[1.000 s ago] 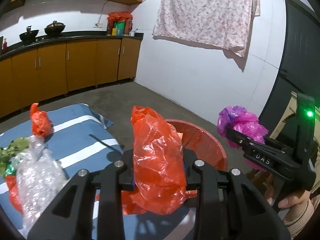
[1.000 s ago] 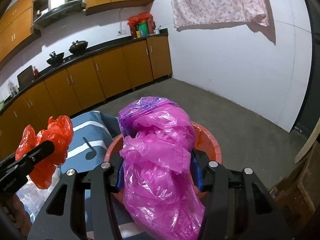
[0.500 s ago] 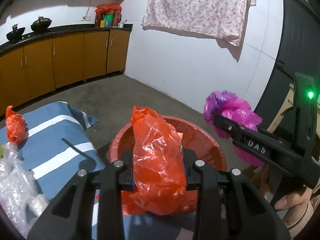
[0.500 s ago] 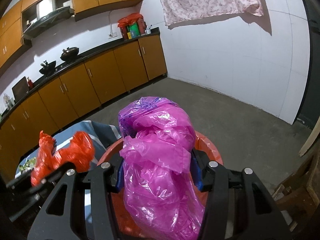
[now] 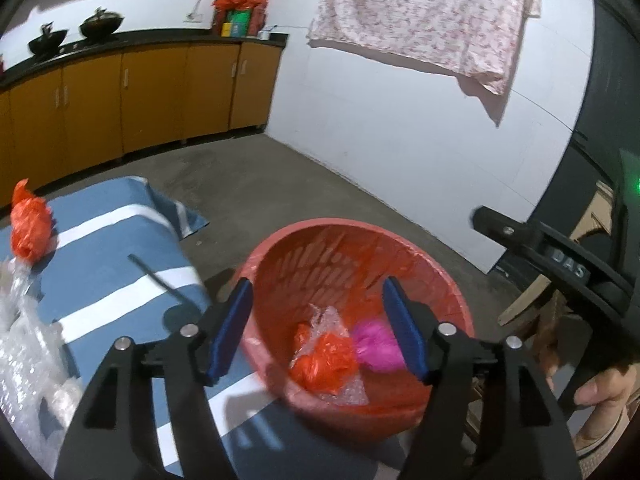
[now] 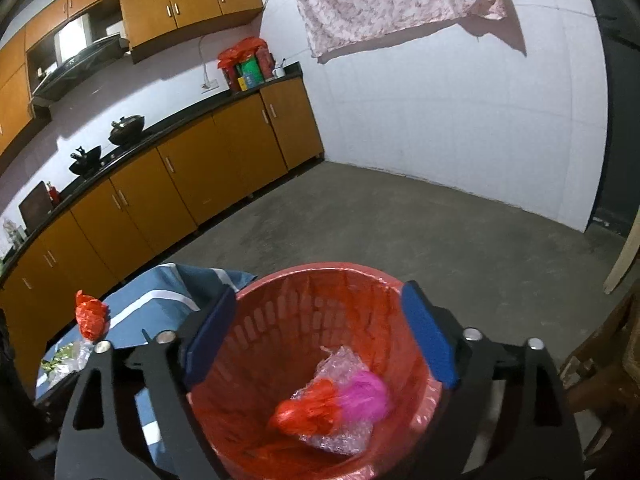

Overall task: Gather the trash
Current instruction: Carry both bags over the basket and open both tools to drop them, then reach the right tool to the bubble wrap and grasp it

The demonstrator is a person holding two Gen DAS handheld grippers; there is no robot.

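Observation:
A red basket (image 5: 452, 300) lined with red plastic stands beside the table. Inside it lie an orange bag (image 5: 324, 360), a pink bag (image 5: 376, 344) and clear bubble wrap (image 5: 352, 394). My left gripper (image 5: 318, 320) is open and empty above the basket. My right gripper (image 6: 320, 324) is open and empty above the same basket (image 6: 296, 284), where the orange bag (image 6: 308, 412) and pink bag (image 6: 364, 396) show. It also shows at the right of the left wrist view (image 5: 552, 260).
A blue and white striped cloth (image 5: 116, 264) covers the table at left. On it lie another orange bag (image 5: 30, 226) and bubble wrap (image 5: 24, 360). Orange cabinets (image 6: 180, 188) line the far wall. A floral cloth (image 5: 432, 12) hangs on the white wall.
Both grippers have opened. The orange bag and the pink bag have dropped from them into the red basket.

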